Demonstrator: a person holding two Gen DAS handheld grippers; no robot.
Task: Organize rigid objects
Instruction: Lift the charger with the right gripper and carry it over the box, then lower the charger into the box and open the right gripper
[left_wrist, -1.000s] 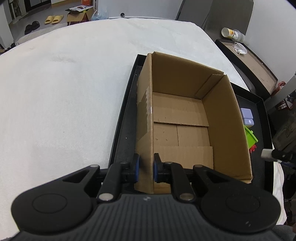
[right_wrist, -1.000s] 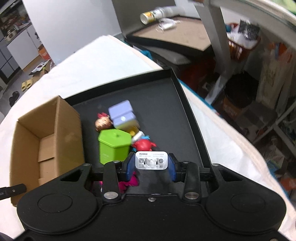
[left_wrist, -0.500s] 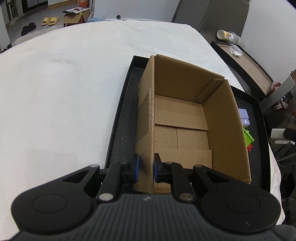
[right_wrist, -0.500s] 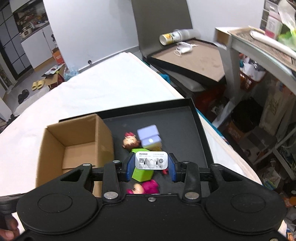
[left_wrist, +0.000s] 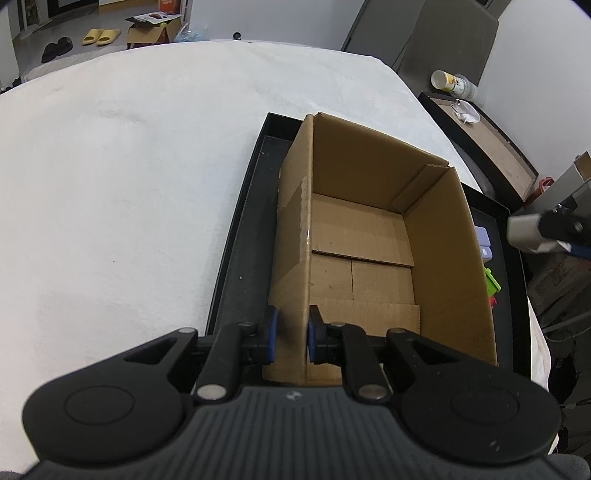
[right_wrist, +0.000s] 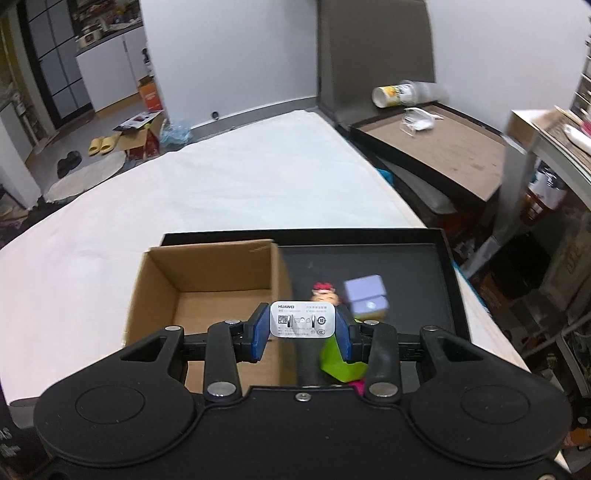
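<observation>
Holding one charger (right_wrist: 303, 319), one box (left_wrist: 369, 236), two tools.

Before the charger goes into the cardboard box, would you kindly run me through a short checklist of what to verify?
1. Right claw shut on the white Huawei charger: ok.
2. Left claw clamped on the near wall of the cardboard box, steadying it: ok.
3. Box interior free of items: ok, only bare flaps show.
4. Charger above the box opening: not ok; it hangs about over the box's right wall, nearer the toys.
5. Box sitting flat in the black tray: cannot tell.
6. Purple cube and green block clear of the path: ok, they lie right of the box.
</observation>
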